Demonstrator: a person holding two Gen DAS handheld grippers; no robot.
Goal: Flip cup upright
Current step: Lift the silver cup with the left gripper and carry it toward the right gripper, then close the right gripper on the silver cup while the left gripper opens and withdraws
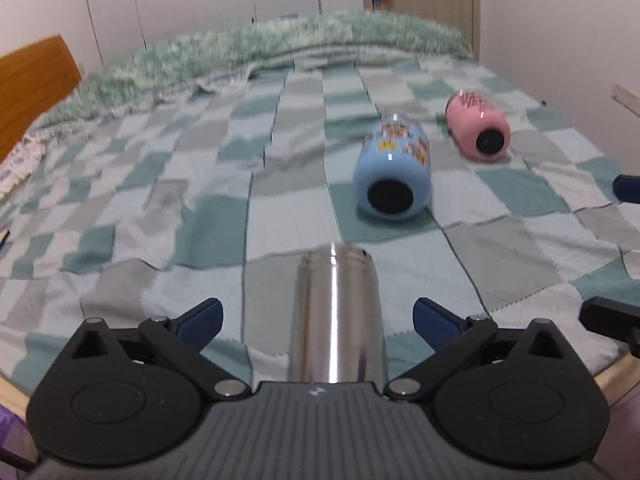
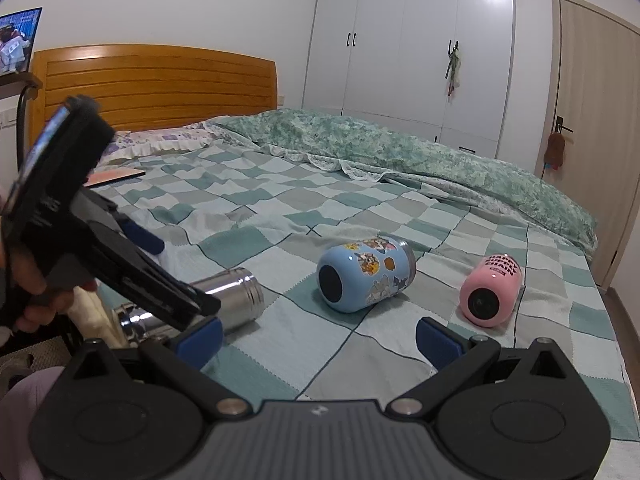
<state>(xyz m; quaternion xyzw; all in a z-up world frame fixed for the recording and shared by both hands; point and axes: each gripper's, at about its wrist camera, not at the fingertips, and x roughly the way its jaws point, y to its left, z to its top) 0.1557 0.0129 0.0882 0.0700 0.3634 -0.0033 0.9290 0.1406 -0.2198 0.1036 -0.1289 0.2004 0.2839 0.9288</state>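
Three cups lie on their sides on the checked bedspread. A steel cup [image 1: 336, 312] [image 2: 236, 296] lies between the open fingers of my left gripper [image 1: 318, 320], its mouth pointing away; the pads do not touch it. A blue cartoon cup [image 1: 394, 168] [image 2: 366, 274] lies beyond it, base toward me. A pink cup [image 1: 478, 126] [image 2: 490, 294] lies further right. My right gripper [image 2: 318, 340] is open and empty, low over the bed in front of the blue and pink cups. The left gripper's body [image 2: 100, 248] shows at the left of the right wrist view.
A rumpled green quilt [image 2: 420, 152] lies along the far side of the bed. A wooden headboard [image 2: 156, 84] stands at the left, with a pillow and a flat book [image 2: 116, 176] near it. White wardrobes and a door stand behind. The bed edge is close below both grippers.
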